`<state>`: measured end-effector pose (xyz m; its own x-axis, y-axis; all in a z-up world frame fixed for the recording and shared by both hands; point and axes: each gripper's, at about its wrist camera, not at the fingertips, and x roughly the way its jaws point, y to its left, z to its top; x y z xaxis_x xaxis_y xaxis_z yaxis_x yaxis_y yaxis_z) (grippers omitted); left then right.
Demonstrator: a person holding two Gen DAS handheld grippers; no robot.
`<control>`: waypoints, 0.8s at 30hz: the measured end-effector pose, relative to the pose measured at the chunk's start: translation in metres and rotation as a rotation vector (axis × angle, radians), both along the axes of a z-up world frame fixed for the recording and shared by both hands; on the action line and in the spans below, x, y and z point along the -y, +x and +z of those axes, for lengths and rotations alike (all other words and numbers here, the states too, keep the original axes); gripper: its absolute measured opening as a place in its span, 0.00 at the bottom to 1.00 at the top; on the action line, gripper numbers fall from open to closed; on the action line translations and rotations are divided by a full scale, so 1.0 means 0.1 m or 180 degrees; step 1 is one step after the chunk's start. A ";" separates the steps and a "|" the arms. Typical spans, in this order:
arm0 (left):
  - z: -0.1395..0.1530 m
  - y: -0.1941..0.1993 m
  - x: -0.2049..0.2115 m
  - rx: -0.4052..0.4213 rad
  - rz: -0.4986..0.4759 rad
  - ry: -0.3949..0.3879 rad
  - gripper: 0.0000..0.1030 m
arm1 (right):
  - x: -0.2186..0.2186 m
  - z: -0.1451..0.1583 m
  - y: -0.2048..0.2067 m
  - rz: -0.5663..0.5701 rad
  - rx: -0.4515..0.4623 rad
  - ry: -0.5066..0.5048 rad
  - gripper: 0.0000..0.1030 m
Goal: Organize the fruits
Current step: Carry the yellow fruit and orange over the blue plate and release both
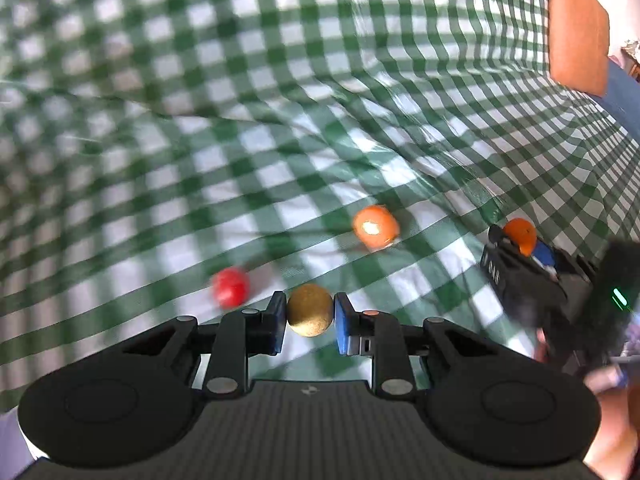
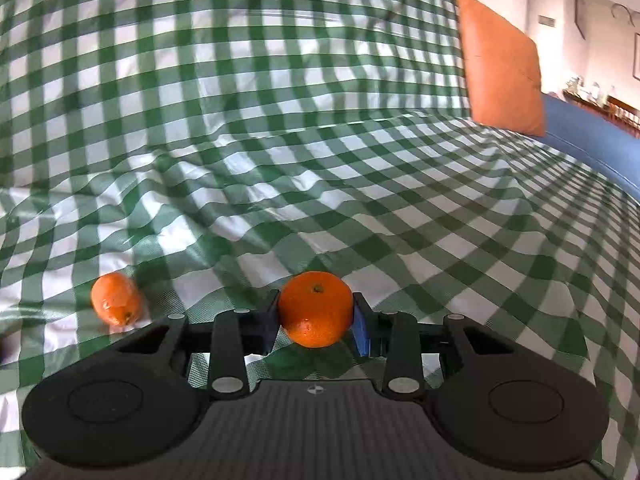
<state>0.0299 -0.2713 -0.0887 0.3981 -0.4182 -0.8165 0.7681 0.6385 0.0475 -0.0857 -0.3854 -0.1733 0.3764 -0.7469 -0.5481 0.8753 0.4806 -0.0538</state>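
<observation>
Left claw (image 1: 310,316) grips a golden-brown round fruit (image 1: 310,310); right claw (image 2: 316,316) clamps a tangerine (image 2: 315,308) at lower centre, above green-checked cloth (image 2: 280,120).

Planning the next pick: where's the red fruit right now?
In the left wrist view, the red fruit lies on the checked cloth, just left of the left gripper and its brown fruit.

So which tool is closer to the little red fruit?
Left. The left tool, gripping a brown fruit, is beside the red fruit; the right tool is farther off, beyond a loose orange.
</observation>
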 end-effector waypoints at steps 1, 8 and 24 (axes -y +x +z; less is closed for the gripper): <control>0.09 -0.05 -0.14 0.0016 0.0042 0.0013 0.27 | 0.00 0.00 -0.01 -0.0011 0.0011 -0.0003 0.37; 0.58 -0.27 -1.25 -0.0047 0.0415 0.0125 0.27 | -0.34 0.22 -0.13 0.0103 -0.0046 -0.0376 0.37; 1.15 -0.83 -3.21 -0.0075 0.1251 -0.0057 0.27 | -2.85 1.58 -1.06 0.2250 0.0279 0.0099 0.37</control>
